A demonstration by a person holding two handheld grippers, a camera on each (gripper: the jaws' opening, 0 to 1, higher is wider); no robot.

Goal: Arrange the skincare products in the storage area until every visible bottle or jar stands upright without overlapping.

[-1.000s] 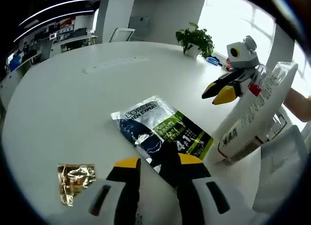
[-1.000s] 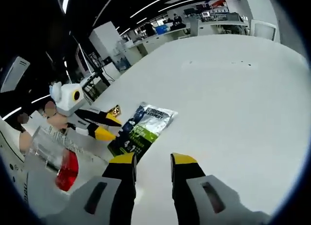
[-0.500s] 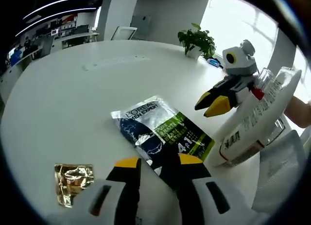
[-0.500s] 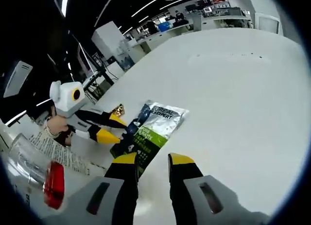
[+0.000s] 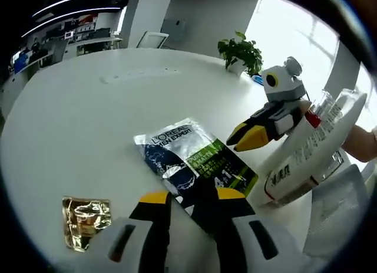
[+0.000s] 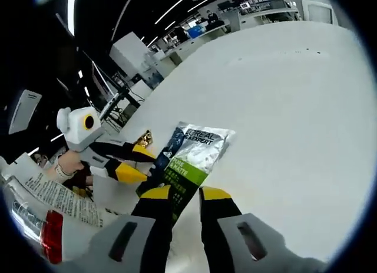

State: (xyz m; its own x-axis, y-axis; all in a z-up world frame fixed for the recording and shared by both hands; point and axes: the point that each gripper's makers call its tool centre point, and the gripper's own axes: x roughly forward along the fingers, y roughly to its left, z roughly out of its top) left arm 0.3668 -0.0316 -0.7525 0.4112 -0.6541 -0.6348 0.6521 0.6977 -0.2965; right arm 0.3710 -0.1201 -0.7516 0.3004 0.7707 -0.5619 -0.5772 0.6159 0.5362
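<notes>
Sachet: foil sachet (image 5: 194, 164) printed in silver, dark blue and green lies flat on the white table (image 5: 88, 108), directly ahead of the left gripper (image 5: 193, 197). Its near end sits between and just beyond the yellow tips. In the right gripper view the same sachet (image 6: 191, 158) lies ahead and slightly left of the right gripper (image 6: 185, 195), its near end partly covered by the left tip.

Left gripper: jaws apart, nothing between them. The tips straddle the sachet's near end, probably so a closing move would pinch its edge.

Right gripper: jaws apart, nothing held. In the left gripper view it (image 5: 247, 134) enters from the right, tips pointing down toward the sachet's far right edge and close above it. Likely reason: both tools converge on one flat item to lift or stand it.

Gold packet: small crumpled gold packet (image 5: 85, 217) lies flat to the left of the left gripper, well apart from the sachet.

Storage container: tall white container (image 5: 306, 149) with printed text and a red patch leans at the right, behind the right gripper; in the right gripper view it (image 6: 53, 205) sits at the lower left. Whether it counts as the storage area cannot be told.

Background: potted plant (image 5: 240, 49) stands at the table's far edge, clear of the work.

Task status: judged incomplete; both packets lie flat.
</notes>
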